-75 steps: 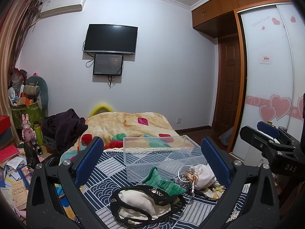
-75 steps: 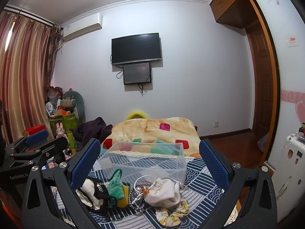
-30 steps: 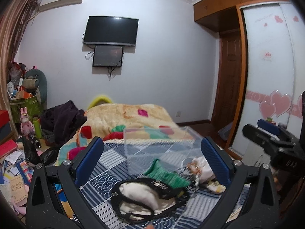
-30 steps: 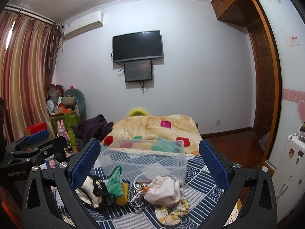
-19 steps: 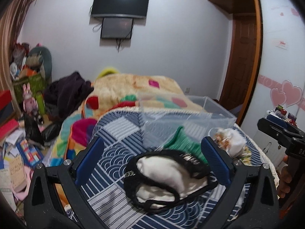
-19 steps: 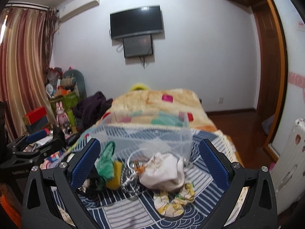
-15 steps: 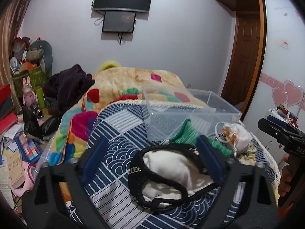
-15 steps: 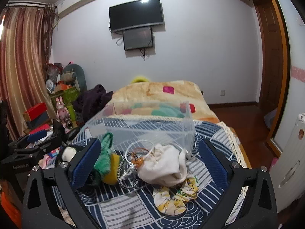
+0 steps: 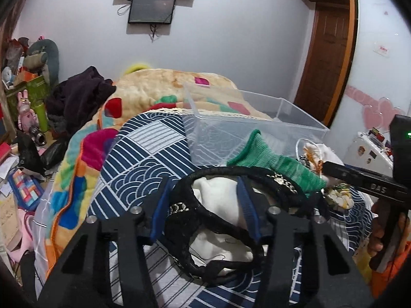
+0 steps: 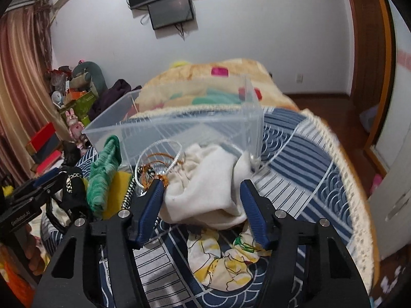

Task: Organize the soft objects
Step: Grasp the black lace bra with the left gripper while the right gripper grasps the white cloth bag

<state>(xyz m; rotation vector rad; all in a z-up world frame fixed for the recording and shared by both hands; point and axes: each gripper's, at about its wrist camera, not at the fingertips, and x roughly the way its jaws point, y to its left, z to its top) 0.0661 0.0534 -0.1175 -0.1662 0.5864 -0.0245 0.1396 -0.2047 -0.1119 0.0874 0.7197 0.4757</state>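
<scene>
A clear plastic box (image 9: 246, 131) stands on the blue patterned bedspread (image 9: 143, 151); it also shows in the right wrist view (image 10: 179, 131). In front of it lie a white pouch with a black lace strap (image 9: 218, 205), a green knit sock (image 9: 272, 159), a white cloth bag (image 10: 205, 177) with rings and cords, and a yellow floral scrunchie (image 10: 226, 259). My left gripper (image 9: 205, 205) has its jaws partly closed around the white pouch. My right gripper (image 10: 203, 200) has its jaws partly closed around the white cloth bag.
A colourful blanket (image 9: 164, 89) covers the far bed, with a dark garment (image 9: 77, 97) at its left. Clutter and a pink rabbit toy (image 9: 25, 113) fill the floor at left. A wooden door (image 9: 326, 61) and a wardrobe stand at right.
Both grippers have moved down and forward onto the pile. Their jaws have narrowed from wide open, the left around the white pouch, the right around the white cloth bag.
</scene>
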